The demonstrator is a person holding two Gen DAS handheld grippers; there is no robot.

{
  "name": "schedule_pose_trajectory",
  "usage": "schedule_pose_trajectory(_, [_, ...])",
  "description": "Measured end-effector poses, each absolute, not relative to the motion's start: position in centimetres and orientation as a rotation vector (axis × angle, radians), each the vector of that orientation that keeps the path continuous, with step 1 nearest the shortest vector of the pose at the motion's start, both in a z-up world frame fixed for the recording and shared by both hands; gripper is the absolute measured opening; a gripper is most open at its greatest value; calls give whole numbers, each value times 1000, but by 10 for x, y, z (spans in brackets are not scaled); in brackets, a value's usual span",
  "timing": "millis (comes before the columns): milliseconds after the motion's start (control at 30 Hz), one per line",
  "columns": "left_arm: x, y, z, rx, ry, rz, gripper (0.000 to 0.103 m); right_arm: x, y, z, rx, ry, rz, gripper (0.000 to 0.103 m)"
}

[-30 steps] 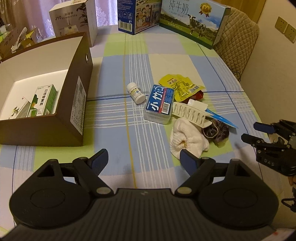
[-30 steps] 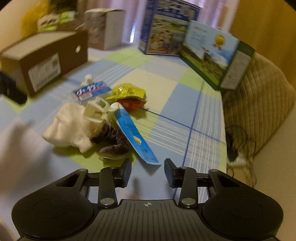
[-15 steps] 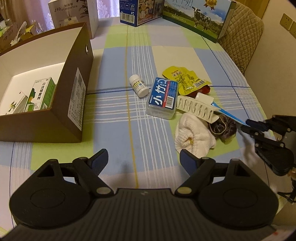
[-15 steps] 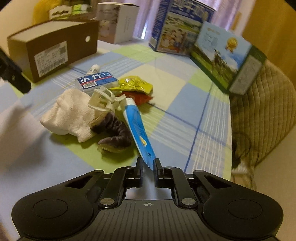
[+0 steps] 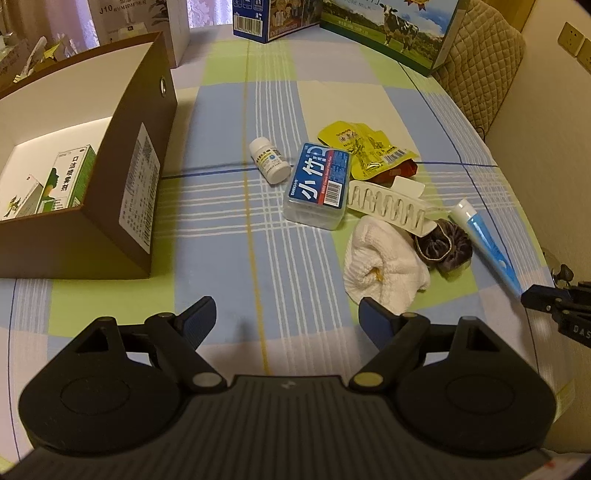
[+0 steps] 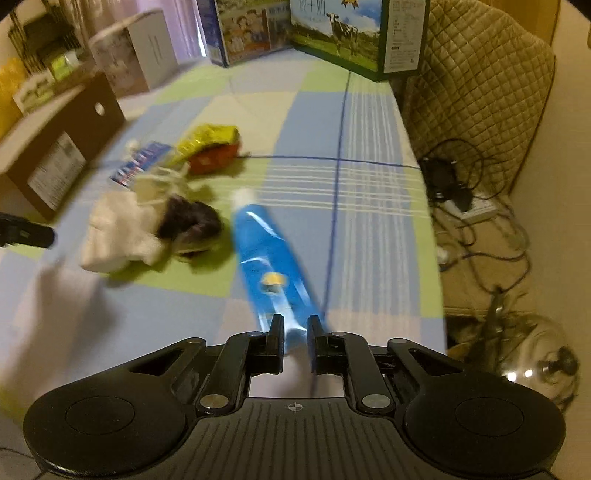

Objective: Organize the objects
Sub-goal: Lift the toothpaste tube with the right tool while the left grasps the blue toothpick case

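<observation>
My right gripper is shut on the flat end of a blue toothpaste tube, which points away with its white cap forward; the tube also shows in the left wrist view. My left gripper is open and empty above the cloth. Ahead of it lie a white cloth, a dark scrunchie, a white slotted rack, a blue toothpick box, a white pill bottle and a yellow packet. A brown cardboard box stands open at the left.
The box holds a green carton. Tall printed cartons and a white box stand at the table's far edge. A quilted chair, cables and a glass lid are past the right table edge.
My right gripper closed on the tube's end and pulled it away from the pile toward the right. The left gripper moved slightly forward and stayed open.
</observation>
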State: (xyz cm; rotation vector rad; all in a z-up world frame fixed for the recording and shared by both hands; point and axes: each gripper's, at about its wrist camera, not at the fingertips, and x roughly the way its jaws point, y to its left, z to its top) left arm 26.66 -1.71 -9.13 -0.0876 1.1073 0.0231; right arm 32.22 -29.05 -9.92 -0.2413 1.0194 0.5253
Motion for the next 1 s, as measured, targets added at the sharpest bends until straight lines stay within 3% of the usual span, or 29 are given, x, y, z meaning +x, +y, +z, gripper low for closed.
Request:
schedule_pose_trajectory(167, [269,-18,-92,-87,1110,16,81,327,-276,-100,-269,963,622,40])
schedule_pose_trajectory(733, [292,-13,-98,-94,1109,32,81,367,-226,-128,-398,904,696,40])
schedule_pose_trajectory(1000, [320,-14,-103,-71,1092,17,81,382,-211,-130,-417,884,703,46])
